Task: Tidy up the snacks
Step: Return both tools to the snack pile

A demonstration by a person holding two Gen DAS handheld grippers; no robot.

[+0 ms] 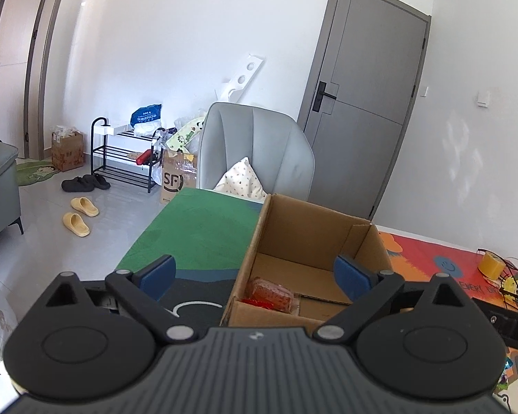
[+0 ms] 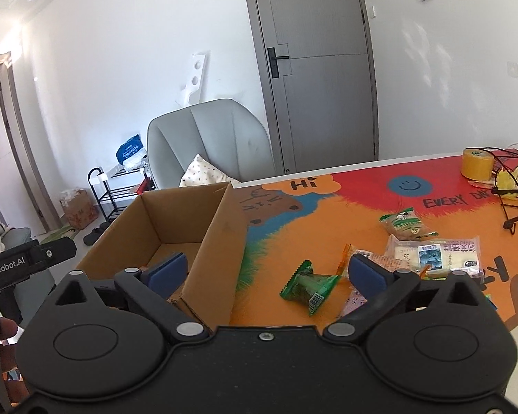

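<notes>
An open cardboard box (image 1: 314, 227) stands on the table with a red snack packet (image 1: 271, 293) lying in its near left corner. My left gripper (image 1: 255, 272) hovers open over the box's near left edge, nothing between its blue pads. In the right wrist view my right gripper (image 2: 267, 269) is open and empty, straddling the right wall of the box (image 2: 221, 234). Right of that wall, on the colourful mat, lie a green packet (image 2: 307, 286), an orange wrapper (image 2: 345, 255), a white cake packet (image 2: 435, 252) and a green-and-white snack (image 2: 405, 224).
A yellow tape roll (image 2: 476, 164) and a black wire rack (image 2: 514, 189) with cables sit at the table's far right. A grey chair (image 2: 210, 138) with a cushion stands behind the box. The left gripper's black body (image 2: 27, 258) shows at the left edge.
</notes>
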